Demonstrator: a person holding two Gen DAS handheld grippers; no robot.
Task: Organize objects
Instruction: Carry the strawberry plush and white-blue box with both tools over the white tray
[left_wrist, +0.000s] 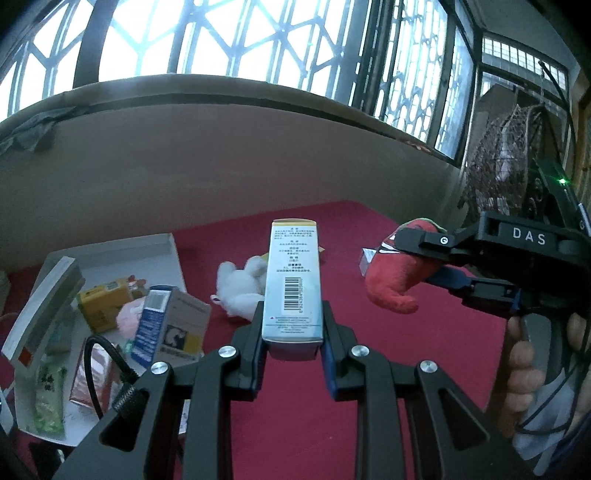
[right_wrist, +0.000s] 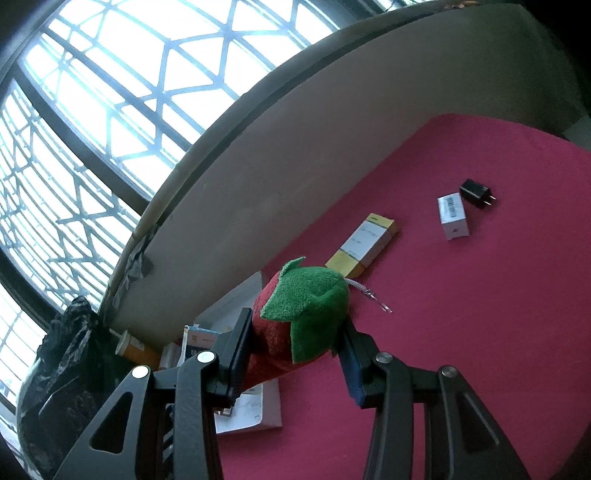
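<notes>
Left hand-held gripper (left_wrist: 291, 347) clamped on a tall pale-blue cardboard carton with barcode and printed text (left_wrist: 293, 280), carton gripped at its near end, sticking forward and up, lifted clear of the red cloth-covered worktop (left_wrist: 424, 332)

Right hand-held gripper (right_wrist: 295, 354) clamped on a red plush chili pepper toy with green felt cap (right_wrist: 306, 314); in the left wrist view the same toy (left_wrist: 397, 280) hangs between the fingers off to the right, curled tip pointing down, above the worktop; part of a hand (left_wrist: 524, 373) on the grip handle shows at the right edge

White plush animal toy (left_wrist: 242, 286) lies on the worktop just beyond the carton, partly hidden by it

White open-top cardboard tray (left_wrist: 168, 242) at left on the worktop holds mixed packaging: yellow box (left_wrist: 101, 304), blue-and-white box with grey panel (left_wrist: 173, 325) leaning up, pink soft item (left_wrist: 129, 317), green packet (left_wrist: 48, 398); exact contents otherwise hard to tell

Right wrist view, on the worktop well beyond the pepper: yellow-and-white flat box (right_wrist: 364, 243), small white box with barcode (right_wrist: 452, 216), black plug charger with two prongs (right_wrist: 476, 192) just beside the white box; a thin metal keychain loop (right_wrist: 371, 295) trails from the pepper's top

Beige wall and barred window (left_wrist: 221, 37) behind the worktop
</notes>
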